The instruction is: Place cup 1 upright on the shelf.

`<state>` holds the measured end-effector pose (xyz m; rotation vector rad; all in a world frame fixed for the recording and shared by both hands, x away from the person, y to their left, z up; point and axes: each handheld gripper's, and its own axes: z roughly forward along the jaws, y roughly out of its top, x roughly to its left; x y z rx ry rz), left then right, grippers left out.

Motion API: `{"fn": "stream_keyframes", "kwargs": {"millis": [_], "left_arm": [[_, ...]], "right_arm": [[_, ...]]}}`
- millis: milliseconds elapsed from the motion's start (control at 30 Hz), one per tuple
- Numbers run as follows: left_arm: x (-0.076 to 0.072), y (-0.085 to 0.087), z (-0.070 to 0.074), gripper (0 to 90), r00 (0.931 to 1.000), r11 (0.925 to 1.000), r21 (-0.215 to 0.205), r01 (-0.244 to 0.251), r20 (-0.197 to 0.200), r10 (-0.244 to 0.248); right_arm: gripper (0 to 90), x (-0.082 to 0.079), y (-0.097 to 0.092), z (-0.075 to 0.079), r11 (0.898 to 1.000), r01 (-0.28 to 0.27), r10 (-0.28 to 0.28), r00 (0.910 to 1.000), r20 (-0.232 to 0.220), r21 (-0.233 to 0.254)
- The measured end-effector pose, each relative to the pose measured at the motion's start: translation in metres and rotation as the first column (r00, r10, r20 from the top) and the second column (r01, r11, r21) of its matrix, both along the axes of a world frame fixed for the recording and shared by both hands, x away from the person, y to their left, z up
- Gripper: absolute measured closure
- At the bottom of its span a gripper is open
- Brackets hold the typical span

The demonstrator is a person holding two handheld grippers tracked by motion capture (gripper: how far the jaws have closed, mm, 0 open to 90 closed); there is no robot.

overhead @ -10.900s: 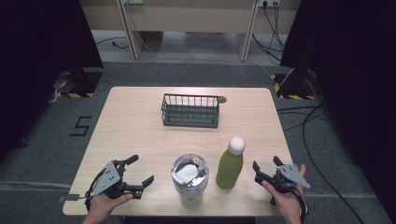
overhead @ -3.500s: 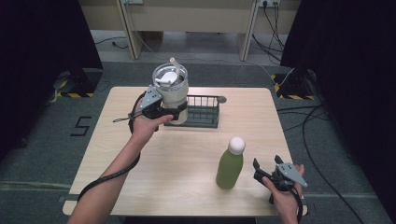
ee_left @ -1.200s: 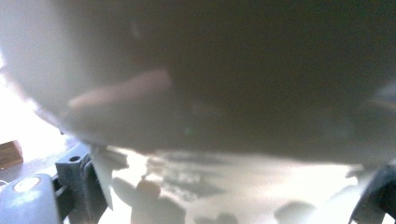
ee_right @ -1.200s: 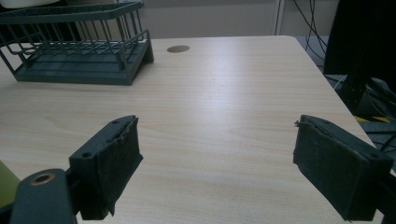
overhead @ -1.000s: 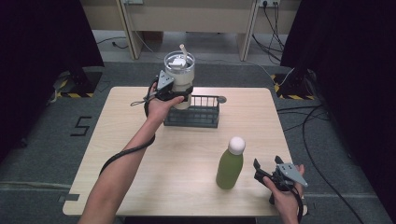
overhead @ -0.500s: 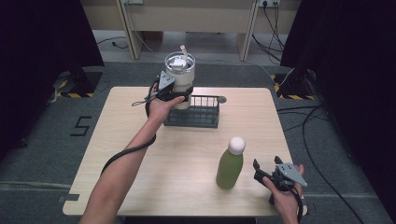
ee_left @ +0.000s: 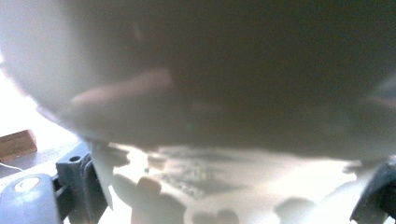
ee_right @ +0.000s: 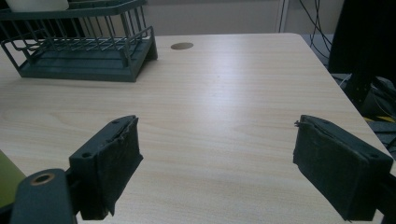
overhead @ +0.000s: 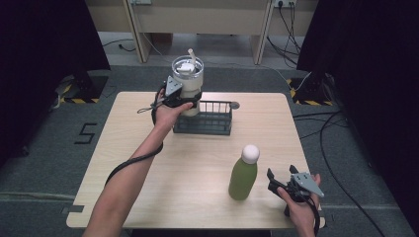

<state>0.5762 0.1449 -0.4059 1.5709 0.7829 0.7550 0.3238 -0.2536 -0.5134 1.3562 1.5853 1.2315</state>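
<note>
A pale tumbler (overhead: 187, 84) with a clear lid and a straw hangs upright over the left end of the dark wire basket (overhead: 205, 121). My left gripper (overhead: 180, 96) is shut on its side. In the left gripper view the tumbler's wall (ee_left: 210, 93) is a close blur between the jaws. In the right gripper view its white base (ee_right: 37, 4) shows just above the basket's rim (ee_right: 79, 51). A green bottle (overhead: 243, 173) with a white cap stands at the front right. Just right of it my right gripper (overhead: 276, 185) rests open, with only bare table between its pads (ee_right: 217, 163).
The wooden table (overhead: 148, 168) has a small round hole (overhead: 234, 105) beside the basket's right end. Its right edge lies close to my right hand. Cables and dark curtains surround the table on the floor.
Since the earliest frame my left gripper has lifted the tumbler off the table's front and carried it to the basket's left end. Over the last second nothing has moved.
</note>
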Motion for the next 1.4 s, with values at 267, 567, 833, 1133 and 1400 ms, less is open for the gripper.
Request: {"fn": "stream_keyframes", "kwargs": {"millis": [267,567,833,1133,1400], "left_arm": [[0.0,0.002,-0.006,9.5,0.9999,1.0,-0.004,-0.008,-0.009,0.008],[0.001,0.004,-0.017,9.5,0.9994,0.9999,0.007,-0.016,-0.03,0.016],[0.001,0.004,-0.025,9.5,0.9986,0.9996,0.007,-0.026,-0.046,0.026],[0.002,0.006,-0.031,9.5,0.998,0.9996,-0.004,-0.028,-0.057,0.028],[0.003,0.006,-0.035,9.5,0.9972,0.9996,-0.007,-0.029,-0.069,0.028]], "right_arm": [[14.6,0.0,0.001,-0.001,1.0,-0.002,0.002,1.0,-0.003,-0.002],[14.6,0.0,0.001,-0.001,1.0,-0.005,0.005,1.0,-0.007,-0.006],[14.6,0.0,0.001,-0.001,1.0,-0.006,0.006,1.0,-0.008,-0.006],[14.6,0.0,0.001,-0.002,1.0,-0.01,0.01,0.9999,-0.006,-0.011],[14.6,0.0,0.002,-0.001,1.0,-0.011,0.011,0.9999,-0.005,-0.013]]}}
